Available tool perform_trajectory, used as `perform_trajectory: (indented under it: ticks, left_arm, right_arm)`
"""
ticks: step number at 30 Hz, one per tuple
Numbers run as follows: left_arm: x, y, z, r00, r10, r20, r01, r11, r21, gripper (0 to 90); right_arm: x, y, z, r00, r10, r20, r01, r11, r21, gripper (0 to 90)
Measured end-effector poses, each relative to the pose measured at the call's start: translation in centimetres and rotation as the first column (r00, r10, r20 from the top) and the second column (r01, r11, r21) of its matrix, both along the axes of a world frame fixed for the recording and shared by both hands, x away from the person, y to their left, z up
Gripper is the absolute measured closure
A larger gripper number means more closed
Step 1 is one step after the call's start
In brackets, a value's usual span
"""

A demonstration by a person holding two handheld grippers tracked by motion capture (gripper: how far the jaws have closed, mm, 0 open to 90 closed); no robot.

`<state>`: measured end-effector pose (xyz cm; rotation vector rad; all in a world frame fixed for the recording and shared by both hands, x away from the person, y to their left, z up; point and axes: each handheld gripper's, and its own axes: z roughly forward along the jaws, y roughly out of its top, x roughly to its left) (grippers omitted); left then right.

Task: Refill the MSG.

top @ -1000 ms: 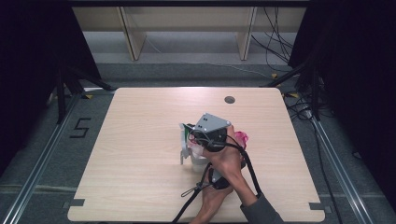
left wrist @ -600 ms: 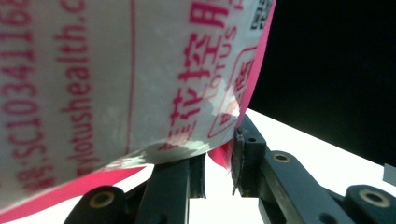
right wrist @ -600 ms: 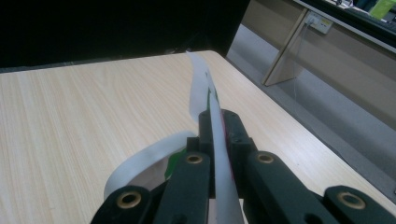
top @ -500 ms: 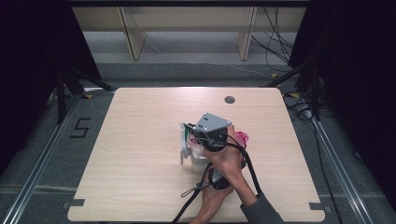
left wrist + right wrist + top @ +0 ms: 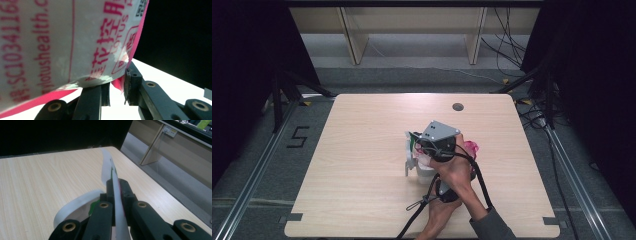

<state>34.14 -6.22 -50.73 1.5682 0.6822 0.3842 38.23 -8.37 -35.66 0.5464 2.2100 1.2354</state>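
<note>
Near the bench [image 5: 362,200] middle, thin white-and-pink plastic packet [image 5: 62,42], raised just above the wood. Light, limp, slick by the look; best taken at edges. Left gripper [image 5: 117,87] jaws clamped on its pink corner; right gripper [image 5: 117,192] jaws pinched shut on its white rim.

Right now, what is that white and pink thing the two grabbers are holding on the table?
Look at the wooden table, a little right of its middle, under the person's hands. There a thin plastic bag is pinched between the left gripper and the right gripper. It is white with a pink edge and pink printed writing, the only soft, crinkly thing on the table.
</note>
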Motion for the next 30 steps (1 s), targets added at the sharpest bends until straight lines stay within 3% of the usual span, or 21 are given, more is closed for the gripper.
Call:
perform_trajectory:
  ticks: [2,4,5,9,11,12,13,16,17,18,19,26,27,30]
  left_arm:
    - [-0.01,0.00,-0.02,1.0000,0.009,-0.003,-0.009,1.0000,-0.001,76.9]
    - [0.00,-0.38,-0.14,0.9998,0.013,-0.015,-0.014,0.9990,-0.042,76.9]
    - [0.05,-0.01,-0.12,0.9999,-0.011,-0.005,0.011,0.9999,0.001,76.9]
    - [-0.13,0.09,0.10,0.9999,0.012,0.000,-0.012,0.9999,0.000,77.0]
    - [0.01,-0.01,-0.02,1.0000,0.005,-0.007,-0.005,1.0000,-0.006,77.0]
    - [-0.07,-0.42,-0.07,0.9999,0.007,-0.010,-0.008,0.9987,-0.049,76.9]
    - [-0.08,-0.04,-0.03,1.0000,-0.008,0.001,0.008,1.0000,-0.004,76.8]
    - [-0.22,0.03,0.27,0.9999,0.011,0.001,-0.011,0.9999,-0.006,76.8]
    - [-0.20,-0.39,0.26,0.9997,0.022,-0.009,-0.022,0.9981,-0.057,76.9]
    - [-0.16,-0.45,0.17,0.9998,0.015,-0.012,-0.015,0.9983,-0.056,76.9]
    - [-0.08,-0.06,0.10,1.0000,-0.007,-0.005,0.007,1.0000,-0.005,76.8]
    - [-0.12,-0.13,0.03,1.0000,0.003,-0.007,-0.003,0.9998,-0.020,76.8]
    - [-0.10,0.08,-0.01,1.0000,-0.002,-0.002,0.002,0.9999,0.011,76.8]
    - [-0.11,-0.05,0.01,0.9997,0.024,-0.001,-0.024,0.9996,0.011,76.8]
  right_arm:
    - [-0.01,0.01,0.04,1.0000,0.002,0.001,-0.002,1.000,0.002,89.4]
    - [0.01,0.10,-0.18,0.9999,-0.006,-0.015,0.006,1.000,0.000,89.4]
    - [0.05,0.09,-0.25,0.9998,-0.008,-0.016,0.008,1.000,-0.003,89.4]
    - [-0.19,0.15,0.06,1.0000,0.003,-0.003,-0.003,1.000,-0.002,89.4]
    - [-0.22,0.26,-0.09,0.9998,-0.008,-0.018,0.008,1.000,0.003,89.4]
    - [-0.01,0.20,-0.19,0.9999,-0.005,-0.014,0.005,1.000,-0.005,89.4]
    - [-0.04,0.19,-0.23,0.9999,-0.008,-0.013,0.008,1.000,-0.002,89.4]
    - [-0.28,0.24,0.08,0.9999,0.010,-0.007,-0.010,1.000,-0.006,89.4]
    - [-0.32,0.31,0.09,1.0000,0.008,-0.002,-0.008,1.000,-0.009,89.4]
    - [-0.31,0.37,0.03,1.0000,0.007,-0.002,-0.007,1.000,-0.017,89.4]
    - [-0.16,0.35,-0.07,1.0000,0.005,-0.002,-0.005,1.000,-0.020,89.4]
    - [-0.18,0.13,0.00,0.9997,-0.006,-0.022,0.006,1.000,0.009,89.4]
    - [-0.03,0.03,-0.05,0.9998,-0.004,-0.018,0.005,1.000,0.012,89.4]
    - [0.01,-0.19,0.06,0.9998,0.001,-0.019,0.000,1.000,0.012,89.4]
